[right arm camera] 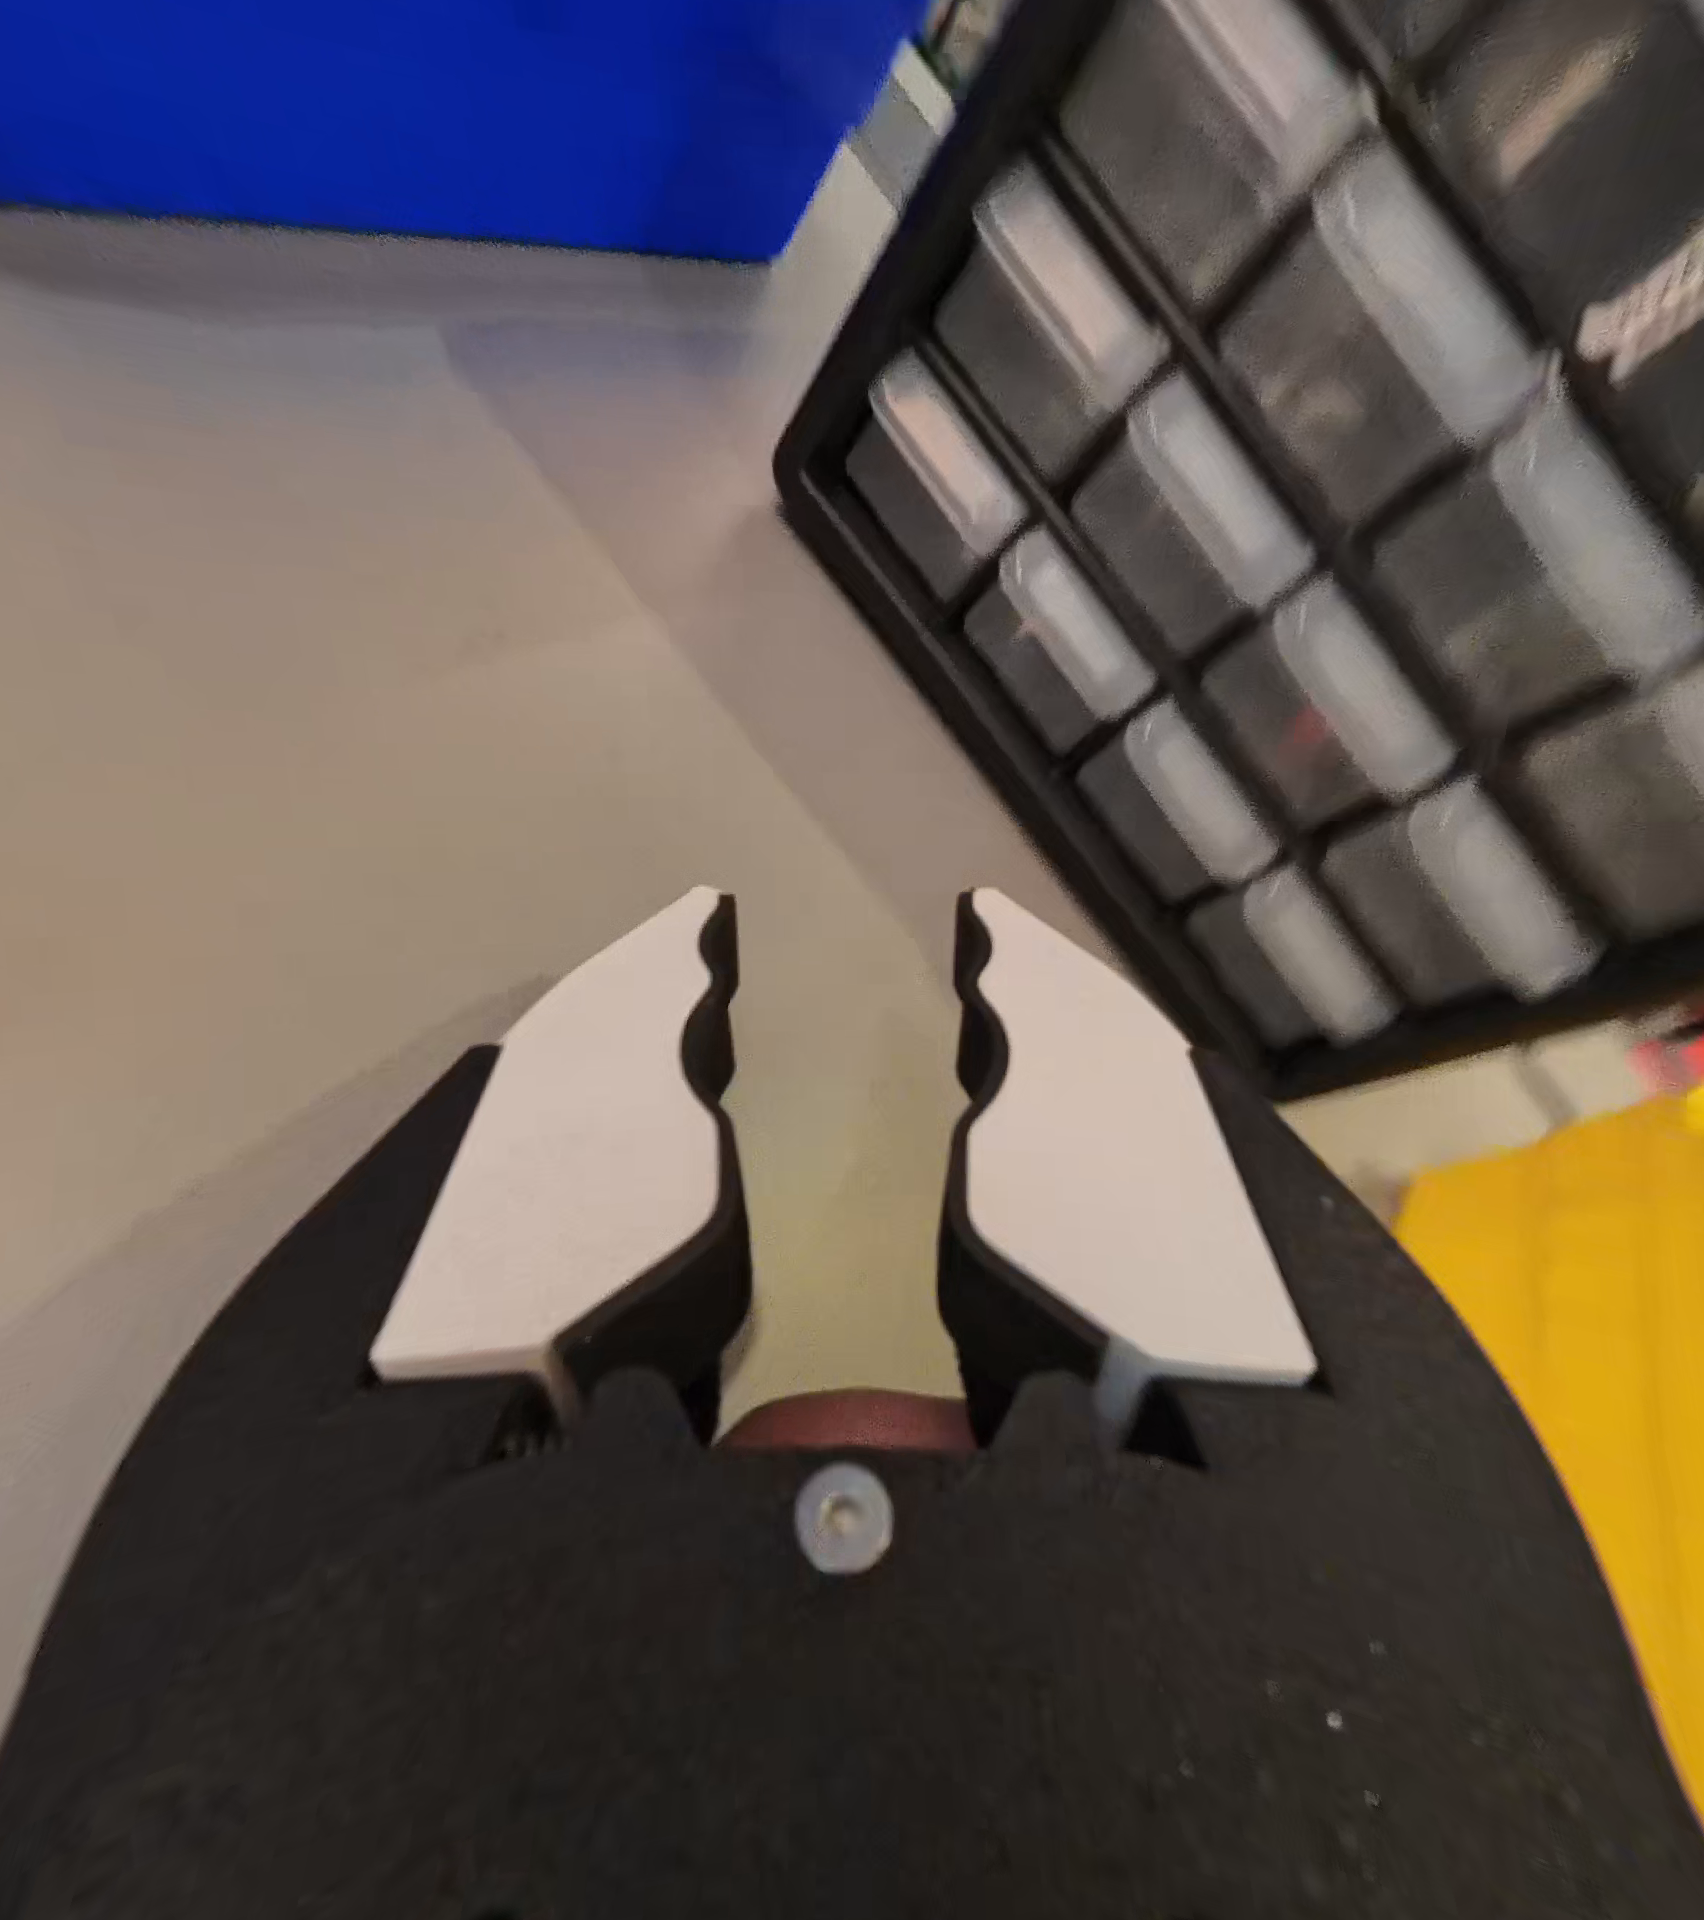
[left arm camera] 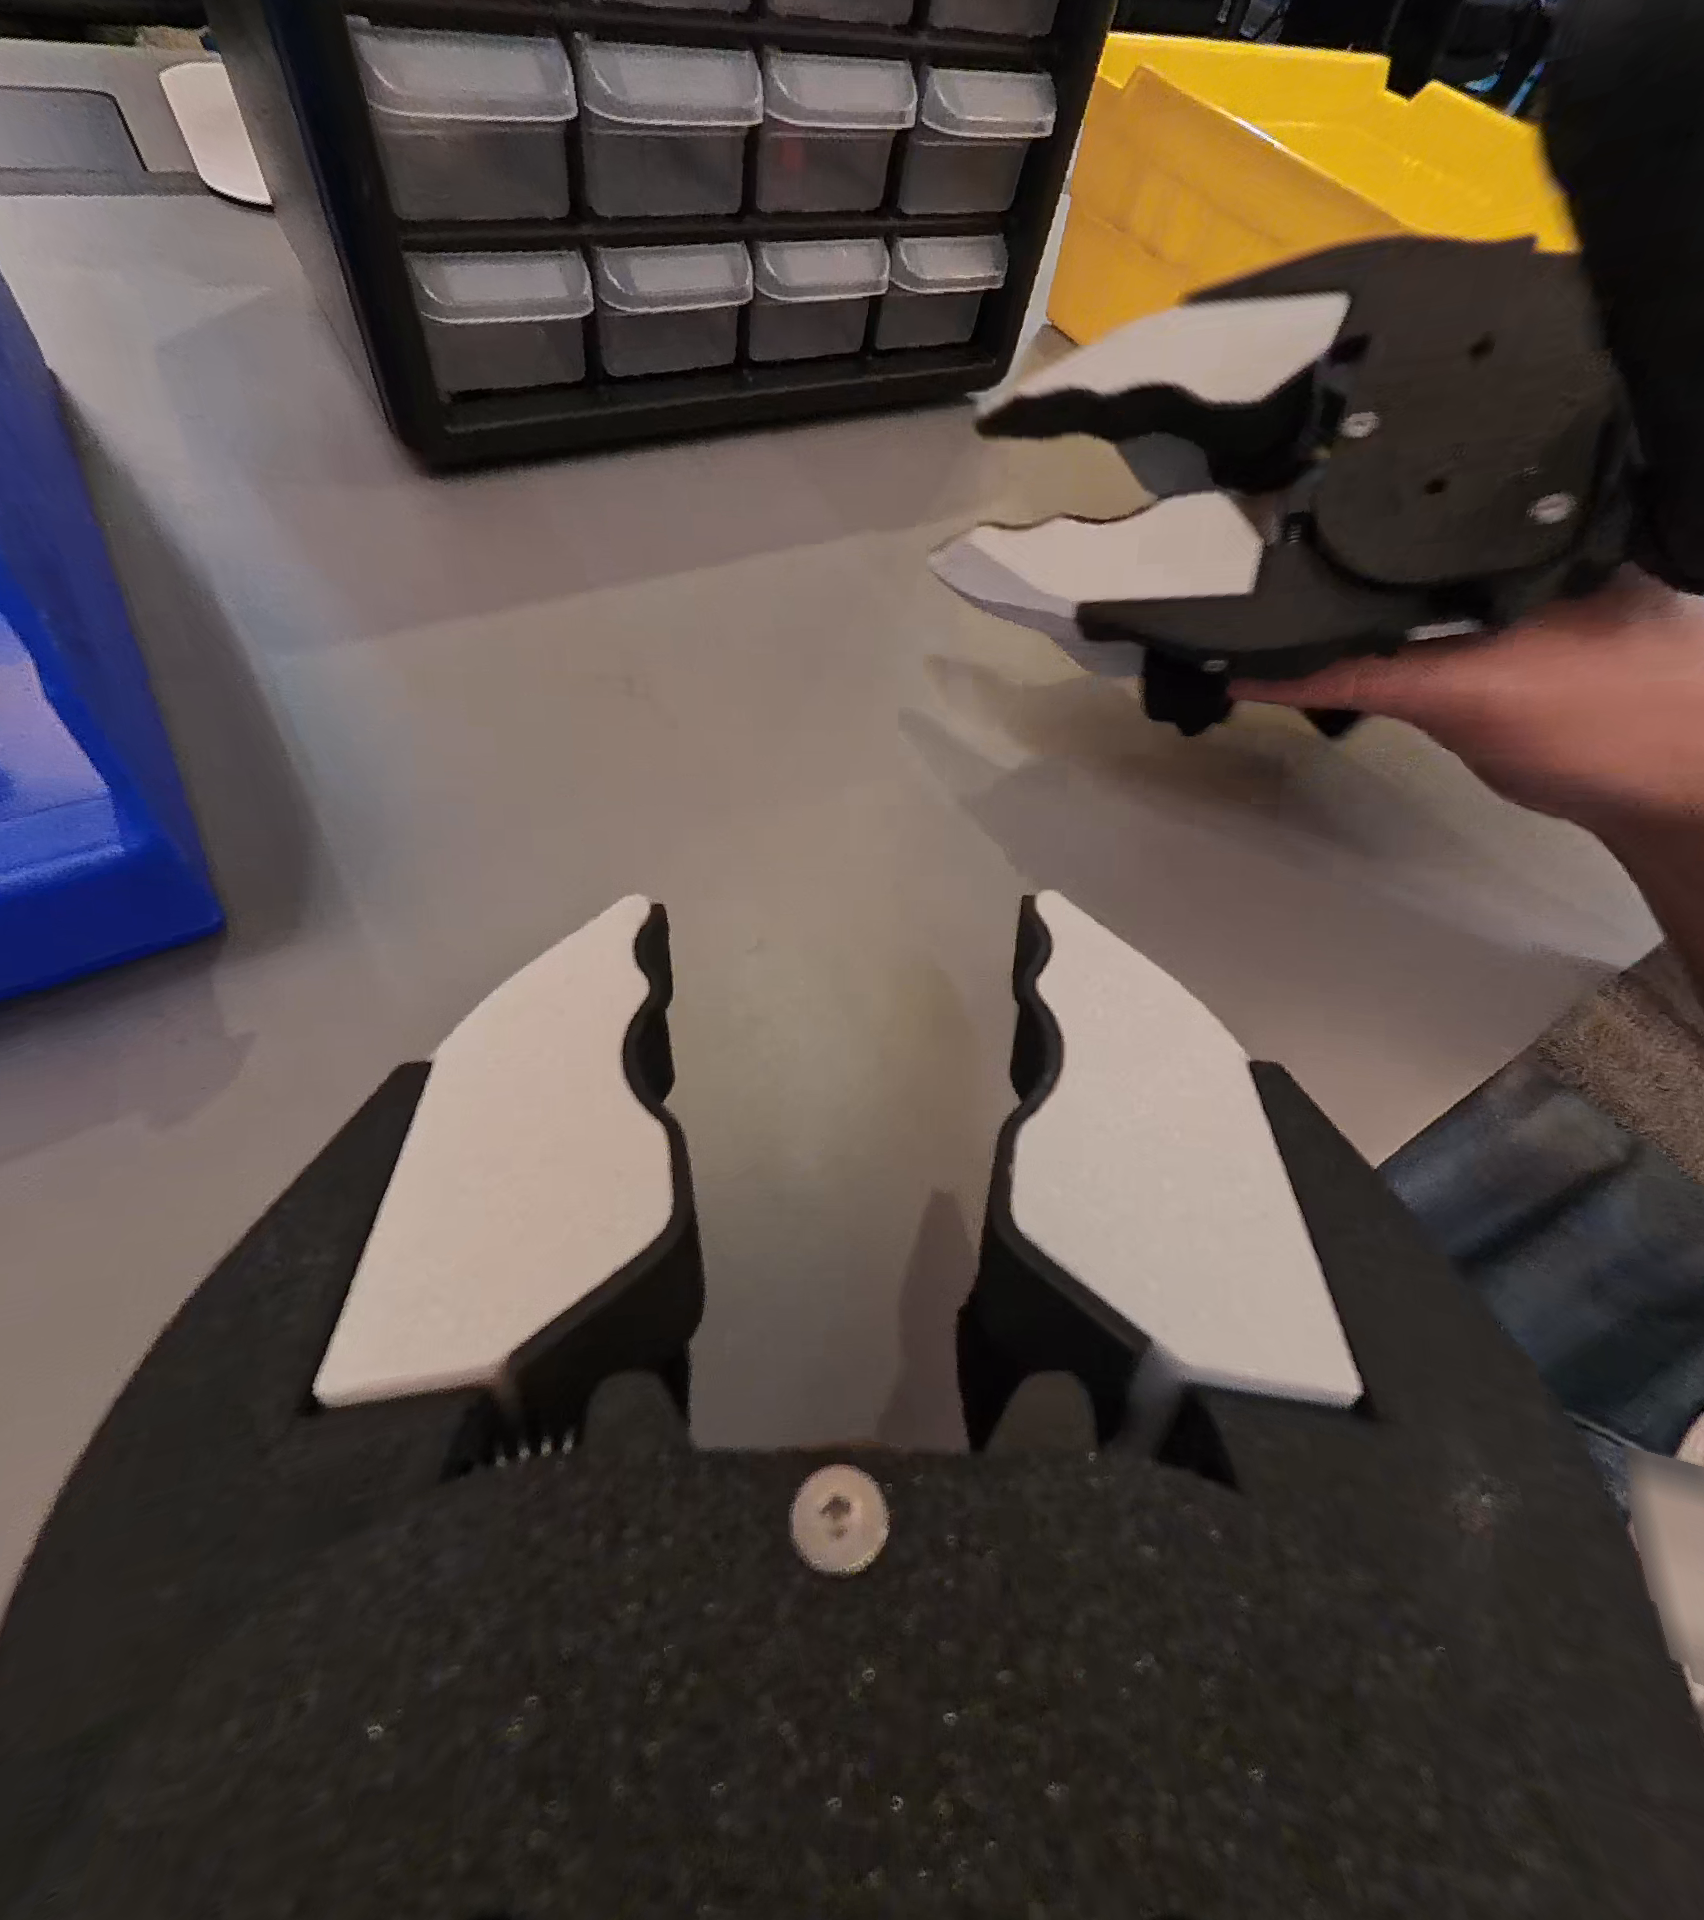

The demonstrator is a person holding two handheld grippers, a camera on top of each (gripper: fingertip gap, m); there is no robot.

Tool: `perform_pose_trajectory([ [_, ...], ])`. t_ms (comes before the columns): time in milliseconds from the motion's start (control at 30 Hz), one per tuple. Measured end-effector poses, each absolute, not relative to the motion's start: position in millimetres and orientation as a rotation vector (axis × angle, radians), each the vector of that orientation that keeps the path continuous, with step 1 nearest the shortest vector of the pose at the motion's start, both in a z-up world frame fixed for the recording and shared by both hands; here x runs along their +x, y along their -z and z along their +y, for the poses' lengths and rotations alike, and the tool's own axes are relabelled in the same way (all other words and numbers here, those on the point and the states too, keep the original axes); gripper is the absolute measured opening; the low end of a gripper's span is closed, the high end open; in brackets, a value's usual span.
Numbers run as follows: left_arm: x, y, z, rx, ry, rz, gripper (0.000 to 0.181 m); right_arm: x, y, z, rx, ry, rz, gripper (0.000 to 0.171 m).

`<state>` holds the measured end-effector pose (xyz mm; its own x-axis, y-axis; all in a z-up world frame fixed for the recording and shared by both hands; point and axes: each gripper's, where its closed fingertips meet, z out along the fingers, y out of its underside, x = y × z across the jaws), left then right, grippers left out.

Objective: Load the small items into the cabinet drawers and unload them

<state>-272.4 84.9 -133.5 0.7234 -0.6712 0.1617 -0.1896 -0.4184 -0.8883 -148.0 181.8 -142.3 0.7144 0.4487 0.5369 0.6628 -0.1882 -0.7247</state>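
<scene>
Left gripper [left arm camera: 843,914]: nearest in the left wrist view, it hangs over the bare middle of the table with its fingers spread wide and nothing between them. My reading is that it waits there, aimed at the cabinet, ready to go in.

Right gripper [left arm camera: 973,488]: a little farther on and to the right, turned on its side in a person's hand [left arm camera: 1513,727], fingers parted and empty. In its own view the gap between the tips is narrower than the left one's but clearly open. It points toward the cabinet's lower drawers, likely lining up to pull one.

Table [left arm camera: 536,727]: plain grey top, with a clear stretch between the grippers and the cabinet that leaves room to work.

Blue bin [left arm camera: 27,727]: on the left side of the table, well apart from both grippers. Something yellow shows inside it, too cropped to name.

Yellow bin [left arm camera: 1243,177]: on the right, just beside the cabinet, partly hidden by the right gripper.

Cabinet [left arm camera: 682,416]: a black frame farthest back, standing upright on the table between the two bins.

Drawers [left arm camera: 666,307]: clear plastic, in rows of four, all pushed in. A reddish shape shows faintly through one; I cannot tell what it is.

Small items: none plainly in view outside the bins or drawers, so loading looks not yet begun at this point.
</scene>
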Motion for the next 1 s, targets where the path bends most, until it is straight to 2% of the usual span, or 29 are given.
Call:
perform_pose_trajectory([
  [100, -273.1, 134.4, 85.0, -1.981, 0.657, 0.646, 0.063, -157.6, 135.9, 215.6, -1.677, 0.511, -1.072, 0.039],
  [400, -285.4, 130.5, 90.2, -1.981, 0.649, 0.616, 0.060, -202.3, 124.5, 304.2, -1.252, 0.779, -1.329, 0.031],
  [700, -296.3, 131.9, 99.2, -1.998, 0.680, 0.567, 0.058, -207.8, 146.9, 327.5, -1.184, 0.823, -1.423, 0.028],
  [767, -296.2, 133.7, 99.2, -2.008, 0.696, 0.563, 0.058, -209.3, 144.4, 329.6, -1.105, 0.870, -1.422, 0.022],
  [800, -296.2, 134.4, 99.1, -2.012, 0.702, 0.561, 0.058, -208.8, 139.7, 330.8, -1.060, 0.911, -1.399, 0.012],
  [1000, -296.1, 137.4, 99.3, -2.023, 0.702, 0.564, 0.057, -210.6, 139.9, 317.4, -1.088, 0.894, -1.413, 0.011],
])
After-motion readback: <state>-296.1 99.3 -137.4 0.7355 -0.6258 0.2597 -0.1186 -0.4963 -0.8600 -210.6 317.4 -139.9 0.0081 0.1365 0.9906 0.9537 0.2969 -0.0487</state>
